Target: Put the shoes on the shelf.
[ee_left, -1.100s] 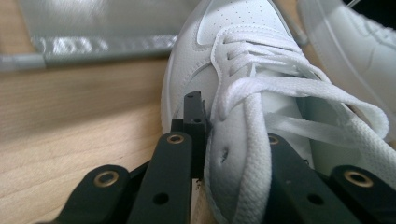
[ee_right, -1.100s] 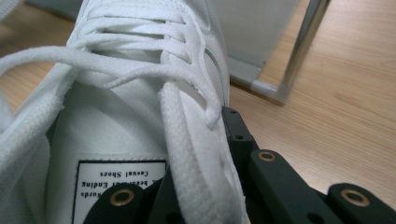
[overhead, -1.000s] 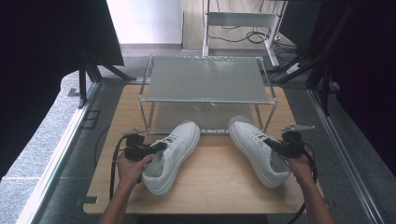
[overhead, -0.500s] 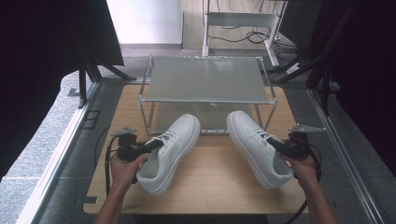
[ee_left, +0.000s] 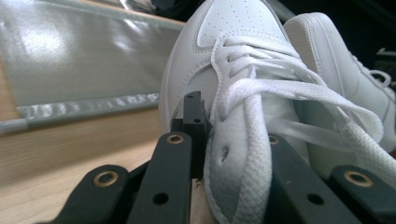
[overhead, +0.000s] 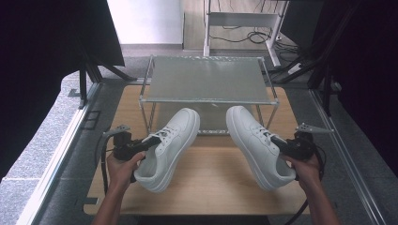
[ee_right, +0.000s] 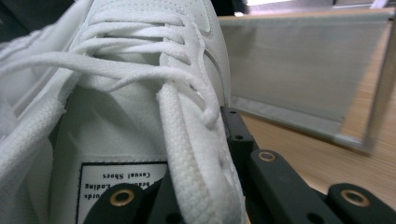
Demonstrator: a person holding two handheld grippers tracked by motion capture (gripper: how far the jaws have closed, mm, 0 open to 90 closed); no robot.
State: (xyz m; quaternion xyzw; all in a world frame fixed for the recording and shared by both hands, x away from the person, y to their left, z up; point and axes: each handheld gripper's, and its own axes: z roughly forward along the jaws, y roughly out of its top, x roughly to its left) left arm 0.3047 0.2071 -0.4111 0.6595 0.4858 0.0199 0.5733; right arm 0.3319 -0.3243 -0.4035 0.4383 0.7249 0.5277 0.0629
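Table (overhead: 206,187): light wood top, running from the near edge out to the far floor; the largest item here.

Rack (overhead: 206,86): wire frame with a frosted shelf, standing on the far half of the table, its lower bay open toward the person.

Left shoe (overhead: 169,145): white lace-up sneaker, near left of centre, toe aimed far and right toward the rack's lower bay. A second ago it lay flat on the wood; now it sits higher, heel raised in the grip, and a little nearer the person.

Right shoe (overhead: 258,145): its twin, near right of centre, toe aimed far and left. Likewise lifted since a second ago.

Left hand (overhead: 123,168): wrapped round the left gripper, entering from the near edge.

Right hand (overhead: 307,171): same on the right side.

Left gripper (overhead: 141,146): jaws pinching the side wall of the left shoe at the collar, one jaw outside, one inside by the laces, as the left gripper view shows.

Right gripper (overhead: 281,144): jaws clamped on the collar edge of the right shoe, beside the tongue label.

Reading of the change: both shoes are off the table and carried as a pair, toes converging on the rack. Probably the lift before placing them onto the rack; neither shoe has reached it yet.
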